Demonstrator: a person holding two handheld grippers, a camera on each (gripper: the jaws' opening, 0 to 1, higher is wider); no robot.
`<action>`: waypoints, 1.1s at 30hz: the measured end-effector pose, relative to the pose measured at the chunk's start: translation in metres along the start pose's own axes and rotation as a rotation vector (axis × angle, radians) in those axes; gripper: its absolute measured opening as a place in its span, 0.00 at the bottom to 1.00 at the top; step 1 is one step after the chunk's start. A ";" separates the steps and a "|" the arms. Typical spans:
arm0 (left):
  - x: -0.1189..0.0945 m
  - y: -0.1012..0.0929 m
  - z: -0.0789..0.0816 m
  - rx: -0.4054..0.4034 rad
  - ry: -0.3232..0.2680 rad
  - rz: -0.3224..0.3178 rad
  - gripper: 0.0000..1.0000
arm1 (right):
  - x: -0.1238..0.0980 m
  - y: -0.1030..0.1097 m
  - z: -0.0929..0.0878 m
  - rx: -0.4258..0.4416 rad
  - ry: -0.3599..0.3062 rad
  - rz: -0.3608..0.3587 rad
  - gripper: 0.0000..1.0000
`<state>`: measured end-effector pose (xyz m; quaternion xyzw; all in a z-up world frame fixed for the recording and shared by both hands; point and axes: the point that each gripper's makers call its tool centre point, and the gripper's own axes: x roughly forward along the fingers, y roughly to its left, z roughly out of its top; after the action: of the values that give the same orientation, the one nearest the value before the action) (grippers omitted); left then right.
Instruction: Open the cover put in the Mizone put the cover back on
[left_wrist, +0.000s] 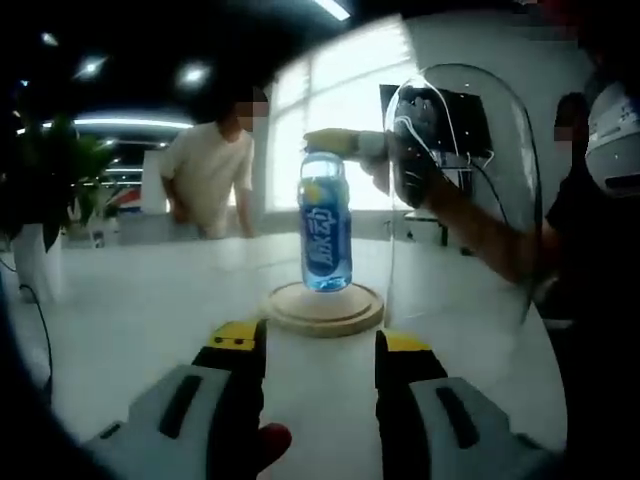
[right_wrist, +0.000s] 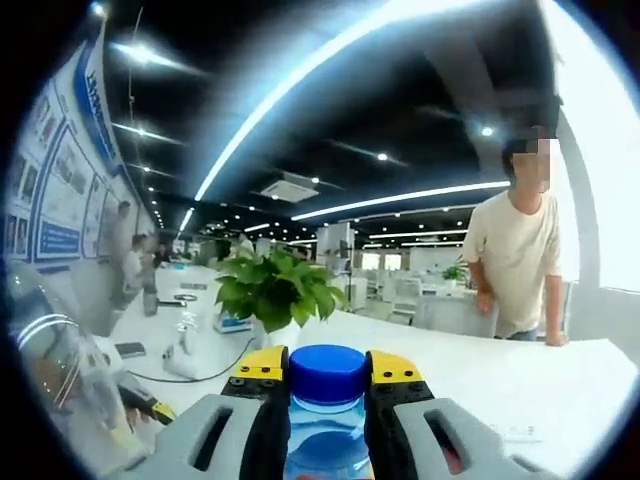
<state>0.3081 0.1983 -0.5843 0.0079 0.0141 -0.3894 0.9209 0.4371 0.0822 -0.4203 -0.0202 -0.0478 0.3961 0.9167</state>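
On a white worktop (left_wrist: 150, 300) sits a round wooden base (left_wrist: 325, 308), and a Mizone bottle (left_wrist: 326, 225) of blue drink stands upright at its middle. Seen from the left gripper view, the left gripper (left_wrist: 320, 345) is low in front of the base, its two yellow-tipped jaws apart and holding nothing. Coming in from the right, the right gripper (left_wrist: 335, 142) reaches across to the top of the bottle. A clear dome-shaped cover (left_wrist: 465, 190) is off the base, raised and just to the right of the bottle; how it is held cannot be told.

Seen from the right gripper view, the right gripper (right_wrist: 328, 375) has its jaws closed against either side of the bottle's blue cap (right_wrist: 328, 372), with the clear bottle neck showing below.

Beyond the worktop, a person in a cream shirt (right_wrist: 518, 250) leans with hands on its far edge. A leafy green potted plant (right_wrist: 275, 290) stands on the worktop behind the bottle cap. Ceiling lights (right_wrist: 350, 50) run overhead.
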 end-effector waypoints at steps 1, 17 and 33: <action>0.000 0.000 0.000 0.001 -0.002 0.001 0.36 | 0.001 0.001 -0.001 0.000 0.001 0.006 0.22; -0.002 0.001 0.000 0.002 0.000 0.003 0.36 | 0.002 0.003 -0.013 0.016 0.032 0.020 0.22; -0.004 0.002 0.001 -0.002 -0.006 0.003 0.36 | 0.001 0.003 -0.014 0.021 0.024 0.026 0.22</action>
<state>0.3068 0.2028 -0.5833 0.0058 0.0120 -0.3879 0.9216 0.4365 0.0848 -0.4343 -0.0160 -0.0325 0.4081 0.9122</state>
